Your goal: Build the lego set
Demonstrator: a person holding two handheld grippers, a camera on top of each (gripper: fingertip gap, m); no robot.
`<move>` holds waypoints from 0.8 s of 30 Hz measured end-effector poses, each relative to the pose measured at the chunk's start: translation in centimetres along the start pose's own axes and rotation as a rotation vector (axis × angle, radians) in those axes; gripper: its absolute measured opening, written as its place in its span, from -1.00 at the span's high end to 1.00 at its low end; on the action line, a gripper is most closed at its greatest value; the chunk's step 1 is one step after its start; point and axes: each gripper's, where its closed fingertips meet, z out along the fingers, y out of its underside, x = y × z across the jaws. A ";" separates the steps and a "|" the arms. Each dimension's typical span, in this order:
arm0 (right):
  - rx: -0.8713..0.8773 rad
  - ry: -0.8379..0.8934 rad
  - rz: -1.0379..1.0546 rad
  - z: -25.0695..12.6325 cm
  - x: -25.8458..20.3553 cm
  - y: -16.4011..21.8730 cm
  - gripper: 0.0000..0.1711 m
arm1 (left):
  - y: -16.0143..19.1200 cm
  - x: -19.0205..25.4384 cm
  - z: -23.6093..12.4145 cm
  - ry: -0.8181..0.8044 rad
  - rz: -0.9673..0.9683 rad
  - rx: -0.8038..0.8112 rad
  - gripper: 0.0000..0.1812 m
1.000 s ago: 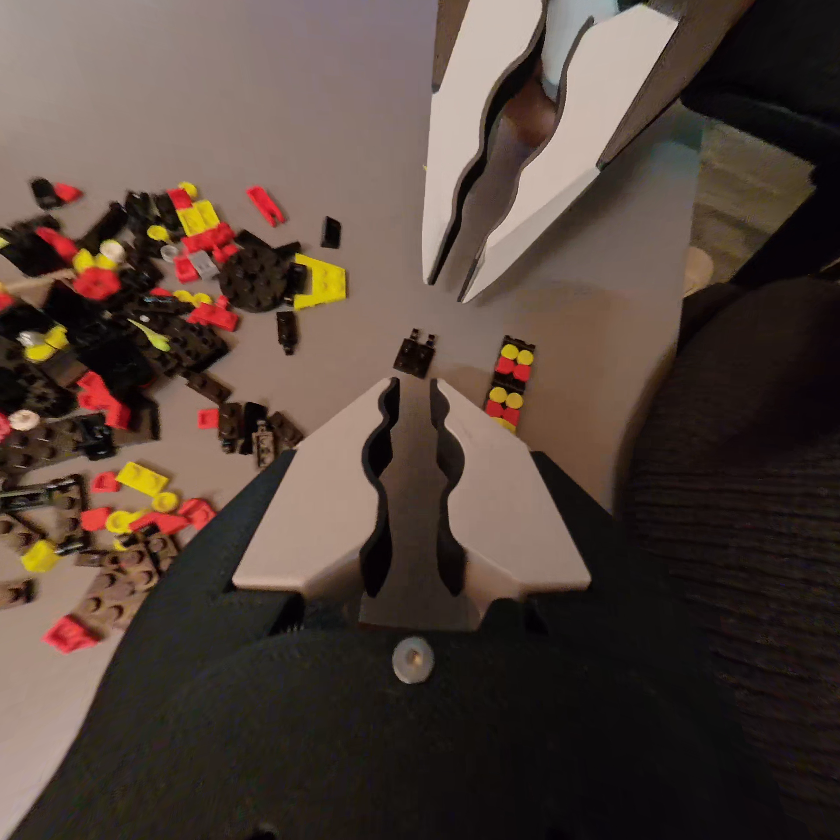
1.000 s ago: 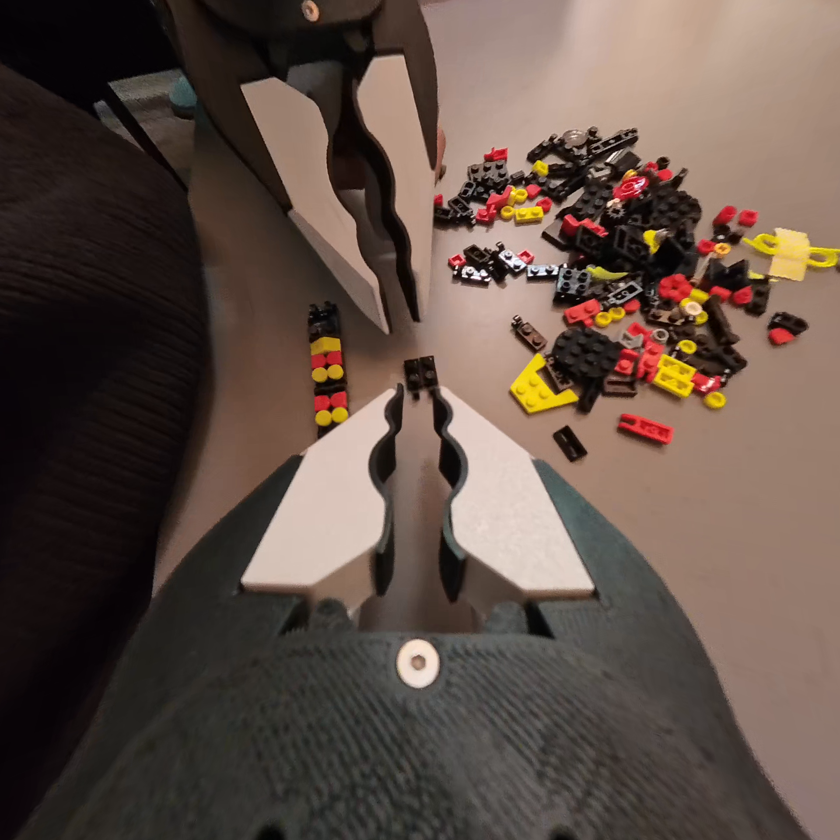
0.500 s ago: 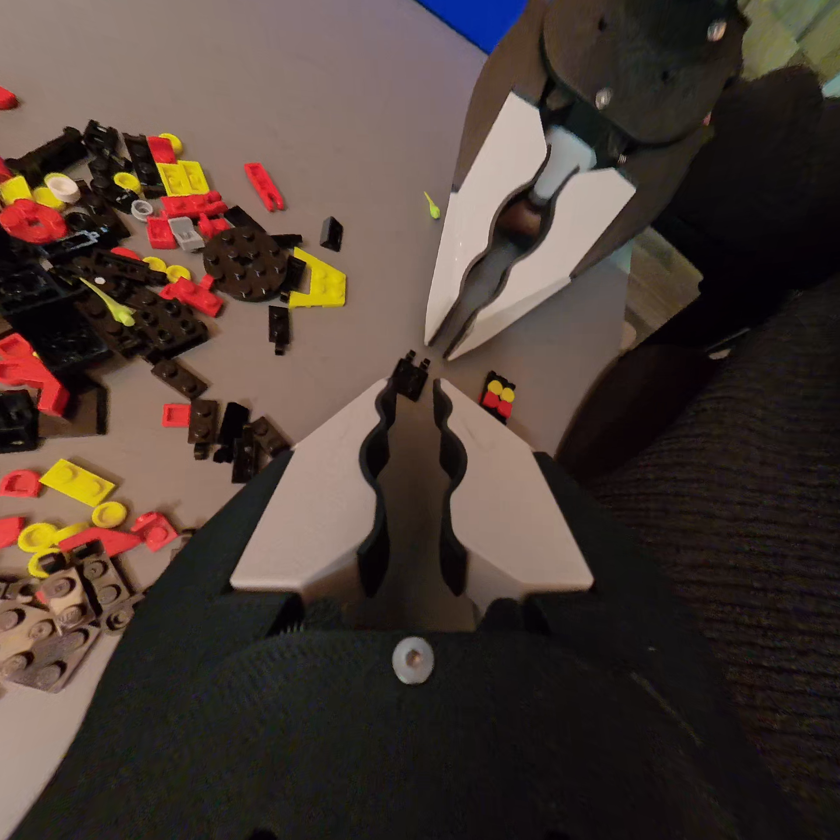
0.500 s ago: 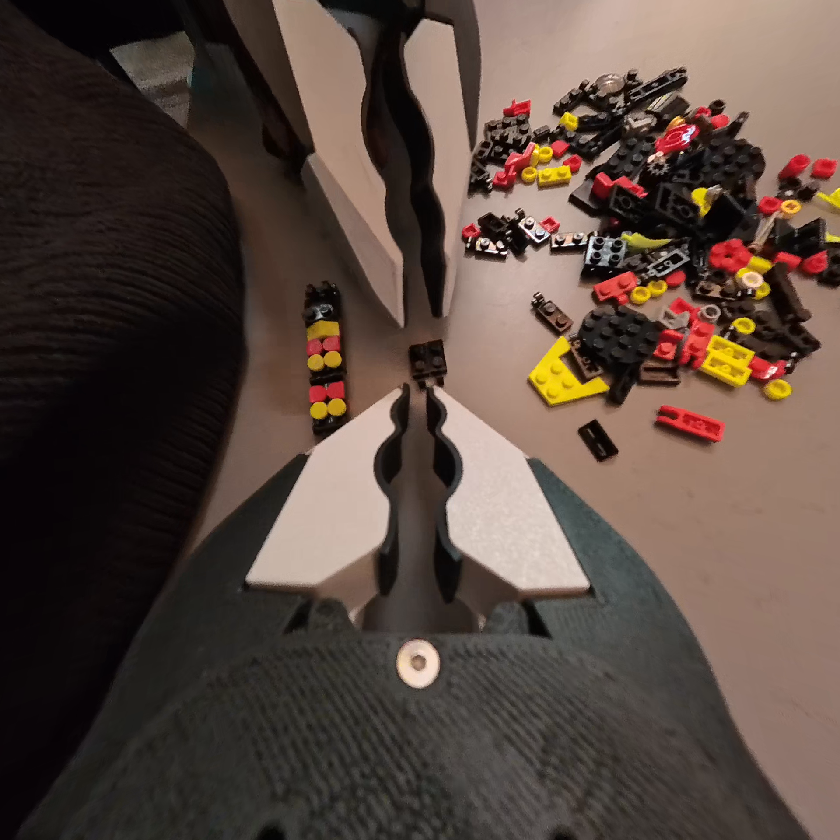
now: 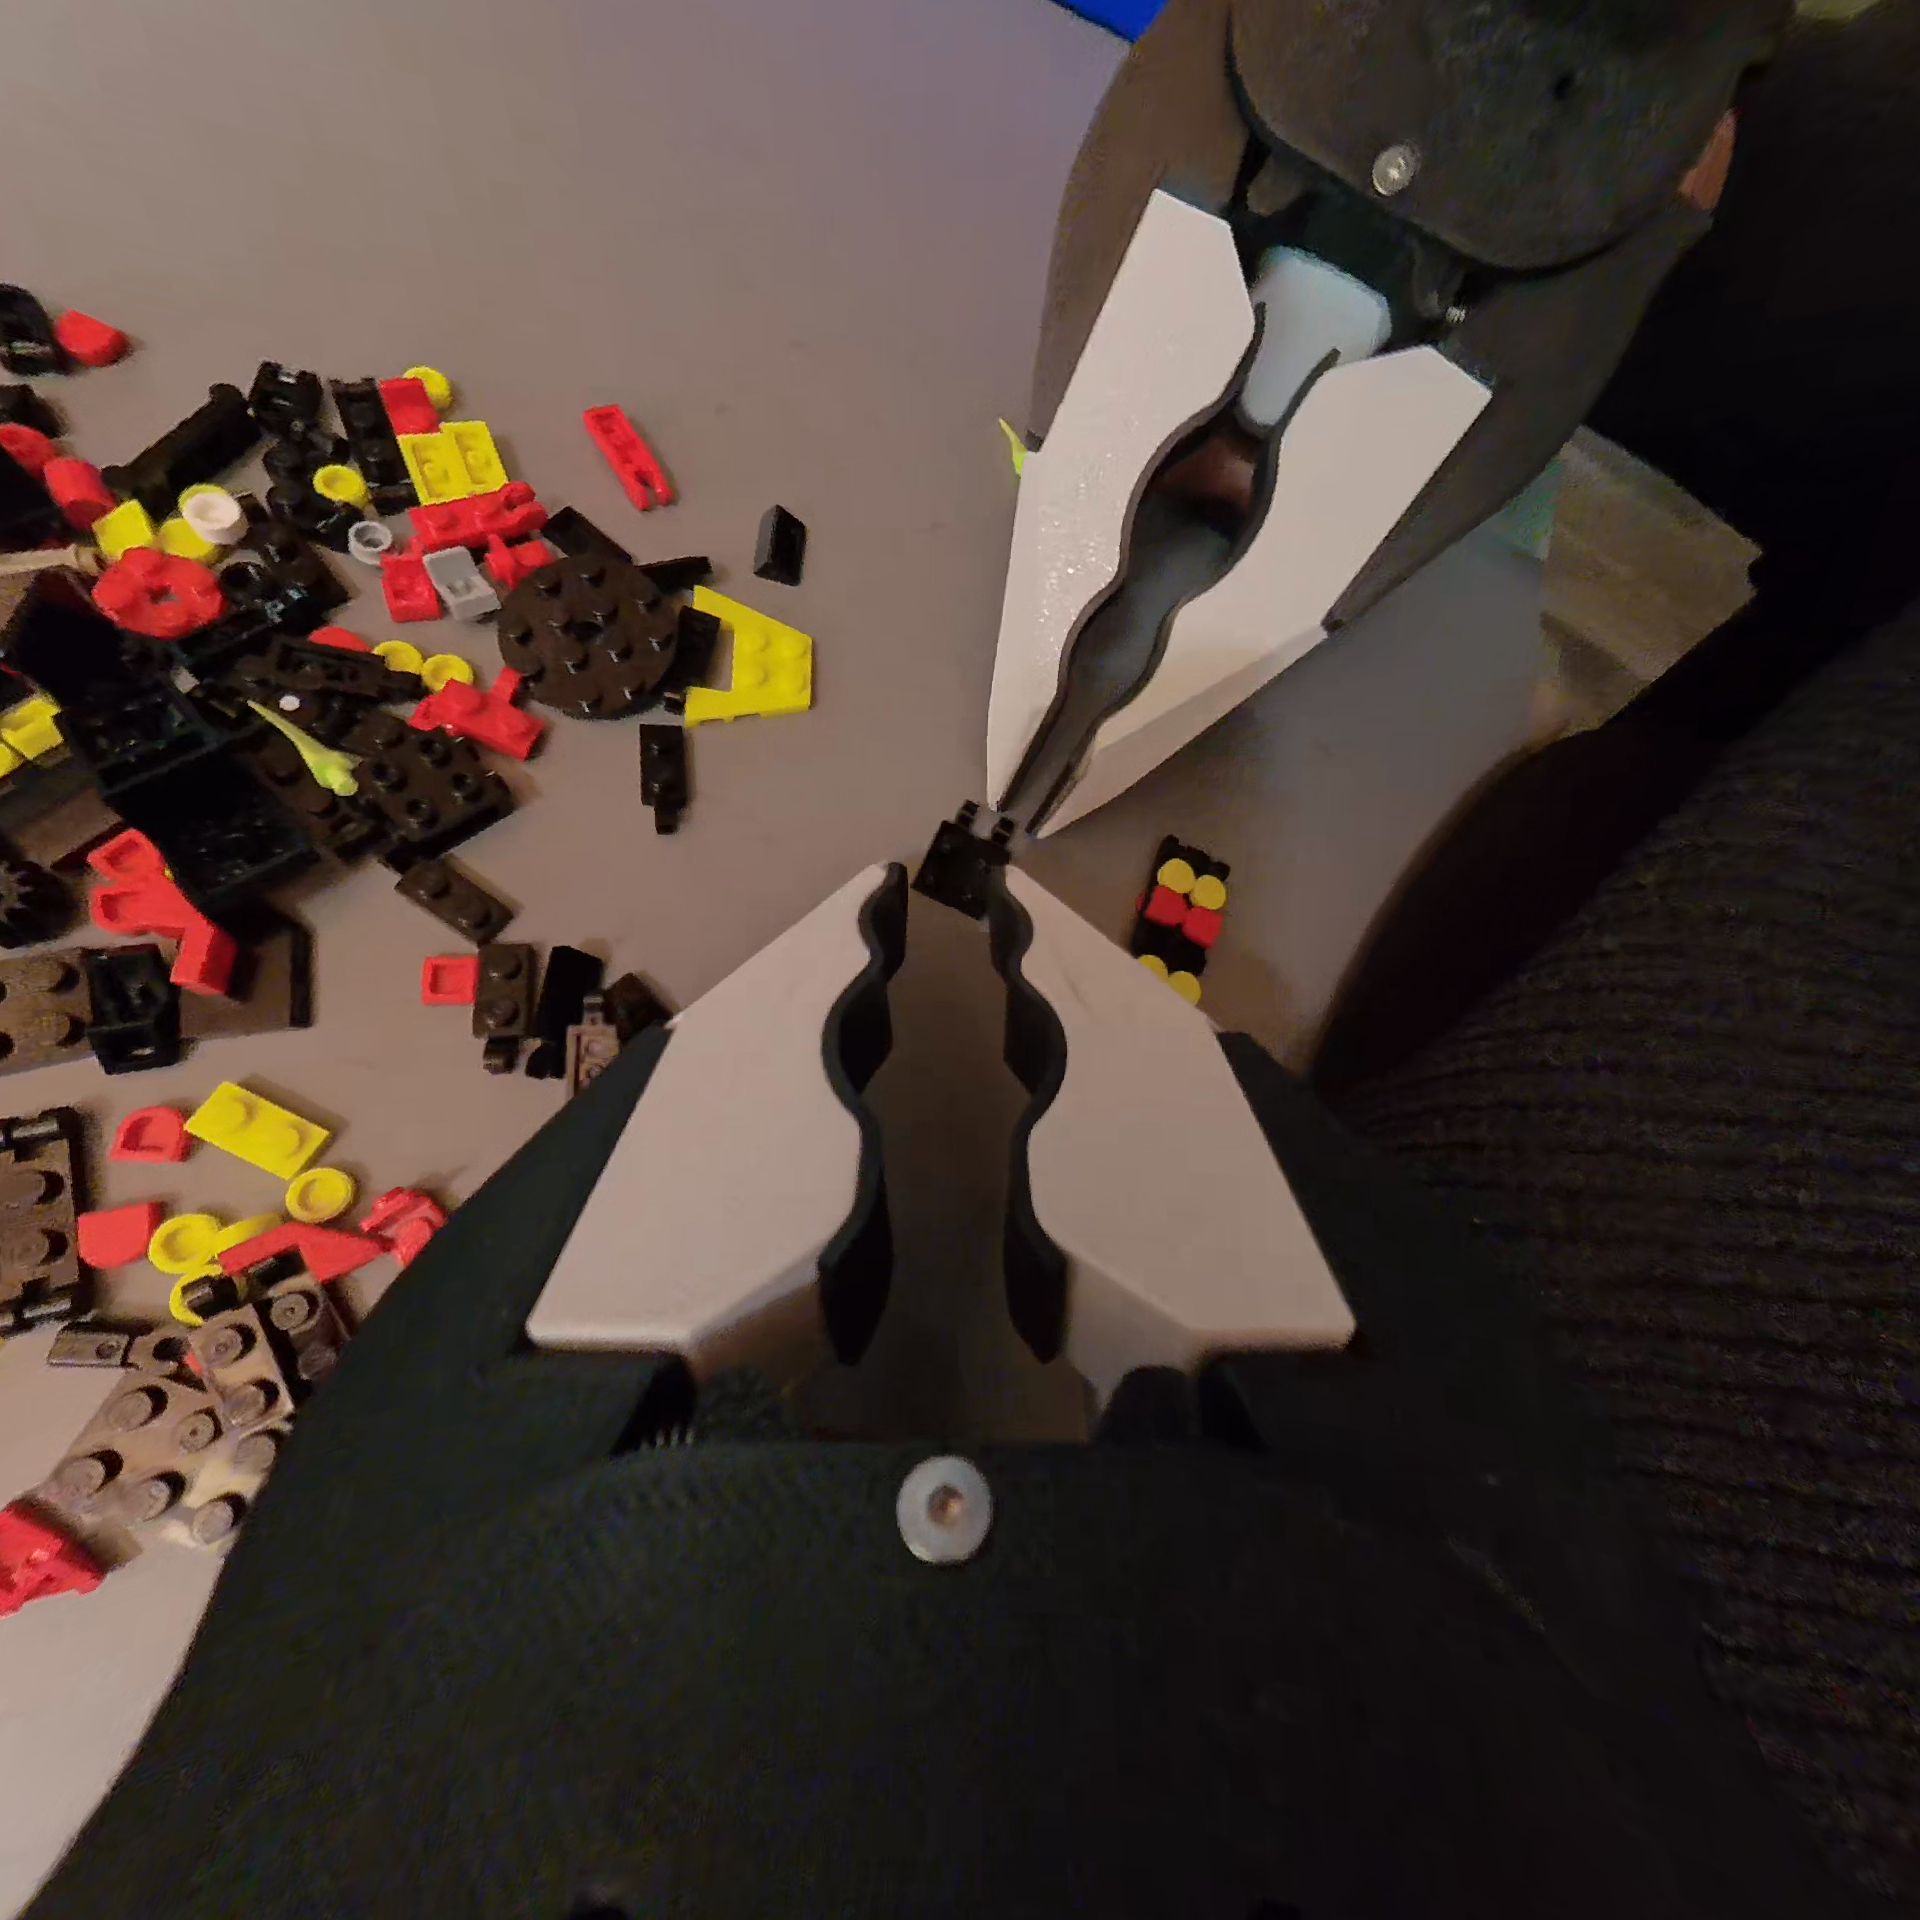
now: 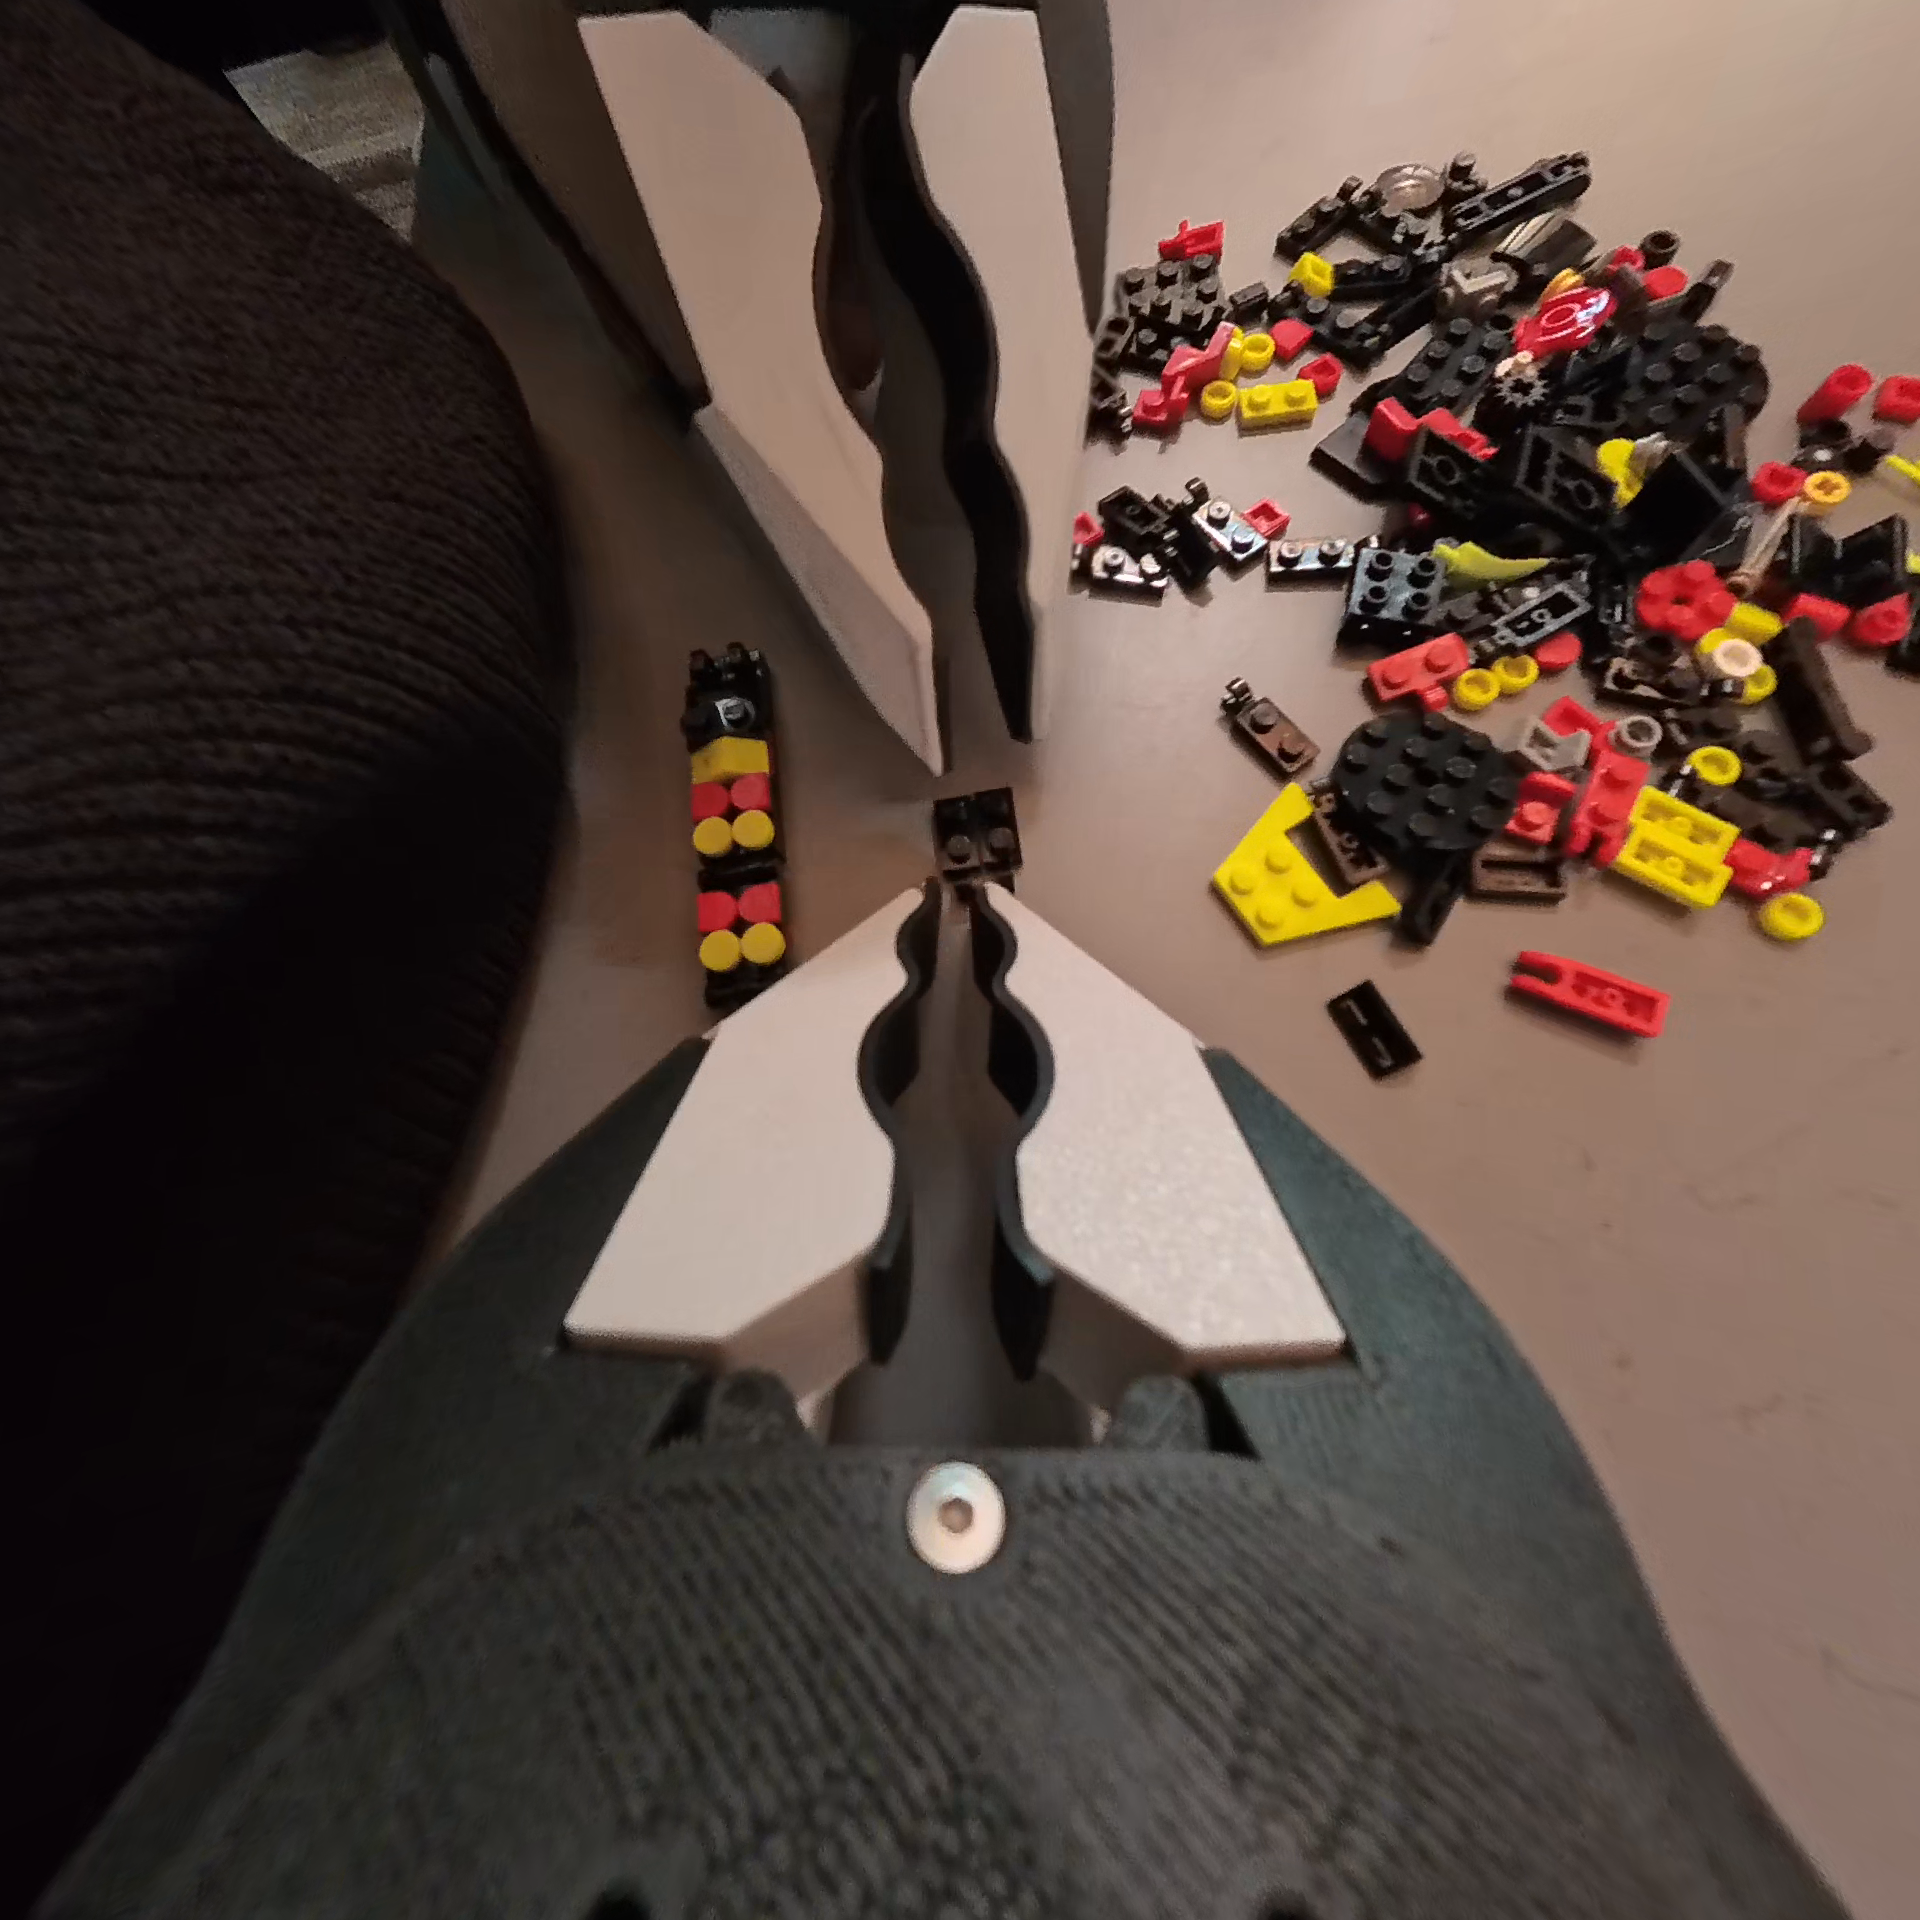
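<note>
Now pinching small black piece (image 5: 961, 871) with left tongs (image 5: 948, 883), right tongs (image 6: 956, 896) nearly shut, closing in from opposite side near desk (image 5: 623, 208) edge; handover probably starting.

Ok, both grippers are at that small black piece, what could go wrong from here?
The small black piece sits between the tips of the left gripper and right gripper; a skewed pinch could flick it away. The grippers are nearly tip to tip and could collide. The red-and-yellow strip lies close beside them and might get knocked.
</note>
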 end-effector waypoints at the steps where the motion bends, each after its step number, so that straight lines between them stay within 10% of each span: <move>1: 0.000 0.001 -0.001 0.0 0.0 0.0 0.95 | 0.1 0.1 0.0 -0.004 0.012 -0.007 0.84; 17: 0.005 0.022 -0.030 -0.1 0.1 -0.3 0.95 | 0.6 0.1 0.4 -0.055 0.100 -0.040 0.84; 24: 0.013 0.084 -0.096 0.0 0.4 -0.7 0.65 | 0.7 0.1 0.5 -0.059 0.107 -0.042 0.83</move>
